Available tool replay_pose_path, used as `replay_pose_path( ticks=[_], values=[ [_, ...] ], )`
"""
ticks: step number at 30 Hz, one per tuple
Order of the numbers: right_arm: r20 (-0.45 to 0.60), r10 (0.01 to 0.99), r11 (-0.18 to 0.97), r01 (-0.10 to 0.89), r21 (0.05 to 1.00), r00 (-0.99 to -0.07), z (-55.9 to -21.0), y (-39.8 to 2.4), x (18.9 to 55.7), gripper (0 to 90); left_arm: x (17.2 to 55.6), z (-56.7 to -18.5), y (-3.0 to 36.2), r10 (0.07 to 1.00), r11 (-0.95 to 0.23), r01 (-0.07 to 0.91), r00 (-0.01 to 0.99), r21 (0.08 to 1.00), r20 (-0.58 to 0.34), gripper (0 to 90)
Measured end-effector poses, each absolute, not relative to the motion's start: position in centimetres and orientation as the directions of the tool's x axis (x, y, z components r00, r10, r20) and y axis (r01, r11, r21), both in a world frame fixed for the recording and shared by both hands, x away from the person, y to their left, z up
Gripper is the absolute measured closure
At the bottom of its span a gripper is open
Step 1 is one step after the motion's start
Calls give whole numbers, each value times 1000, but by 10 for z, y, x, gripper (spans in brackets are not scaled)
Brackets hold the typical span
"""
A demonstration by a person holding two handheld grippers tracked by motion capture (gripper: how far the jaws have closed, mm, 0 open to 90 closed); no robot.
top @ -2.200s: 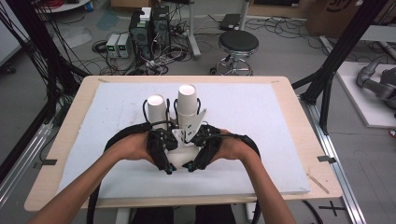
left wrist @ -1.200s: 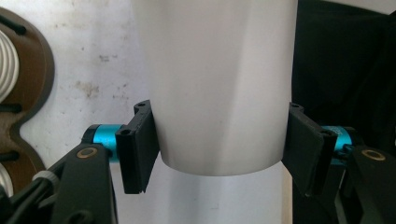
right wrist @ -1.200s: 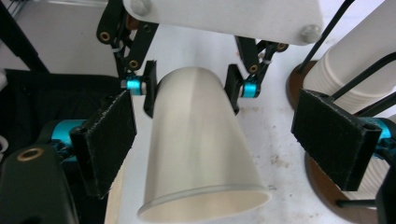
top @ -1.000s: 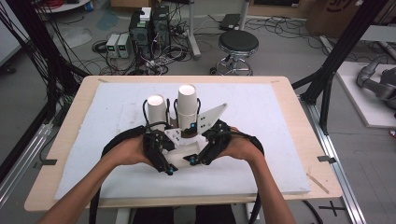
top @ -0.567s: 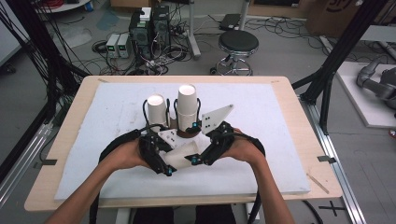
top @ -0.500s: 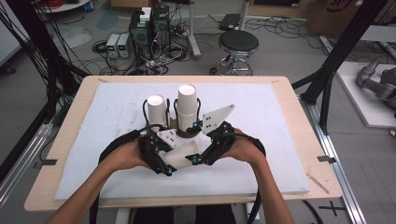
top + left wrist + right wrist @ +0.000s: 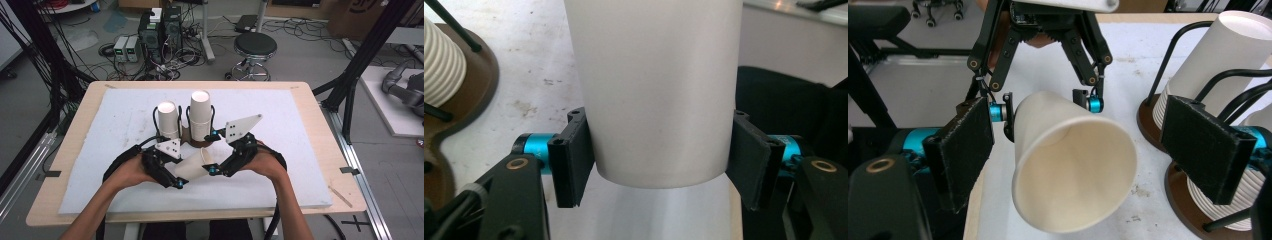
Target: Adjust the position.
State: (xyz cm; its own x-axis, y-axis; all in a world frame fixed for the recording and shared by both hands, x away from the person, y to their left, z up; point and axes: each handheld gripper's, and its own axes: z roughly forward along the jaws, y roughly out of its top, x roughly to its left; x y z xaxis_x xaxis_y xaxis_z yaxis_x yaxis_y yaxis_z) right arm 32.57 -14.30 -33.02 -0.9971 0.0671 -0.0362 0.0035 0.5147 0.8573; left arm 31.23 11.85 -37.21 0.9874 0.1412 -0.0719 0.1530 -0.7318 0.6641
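The cup (image 7: 659, 90) is formed of matt white paper with a smooth wall. The stacked cups (image 7: 201, 115) are likewise paper, with ribbed rims, and are retained in thin black wire frames on a smooth brown base (image 7: 461, 100). The jaw pads (image 7: 1205, 152) are faced with rough black matt material. The table (image 7: 310, 145) is covered by a scuffed white sheet, edged in pale wood.

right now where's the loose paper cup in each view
High view: the paper cup lies on its side between both grippers, low centre.
Left gripper view: its base end sits clamped between the fingers, centre.
Right gripper view: its open mouth faces the camera, centre.
Shared landmark: the brown cup holder base.
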Motion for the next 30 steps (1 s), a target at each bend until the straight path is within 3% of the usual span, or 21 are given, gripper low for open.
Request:
replay_pose_path(
  ticks=[11,15,22,30],
  values=[
    [-4,94,415,35,909,-996,-338,-154,326,147,314,-386,131,149,-588,143,987,796,-66,344],
    [21,107,383,61,922,-994,-341,-159,326,146,315,-390,133,140,-506,160,985,847,-102,344],
    [45,124,281,79,956,-991,-349,-171,326,146,316,-392,137,154,-433,174,981,885,-118,344],
    [69,130,265,101,959,-989,-357,-174,327,146,315,-392,139,149,-336,160,982,928,-115,344]
  ],
)
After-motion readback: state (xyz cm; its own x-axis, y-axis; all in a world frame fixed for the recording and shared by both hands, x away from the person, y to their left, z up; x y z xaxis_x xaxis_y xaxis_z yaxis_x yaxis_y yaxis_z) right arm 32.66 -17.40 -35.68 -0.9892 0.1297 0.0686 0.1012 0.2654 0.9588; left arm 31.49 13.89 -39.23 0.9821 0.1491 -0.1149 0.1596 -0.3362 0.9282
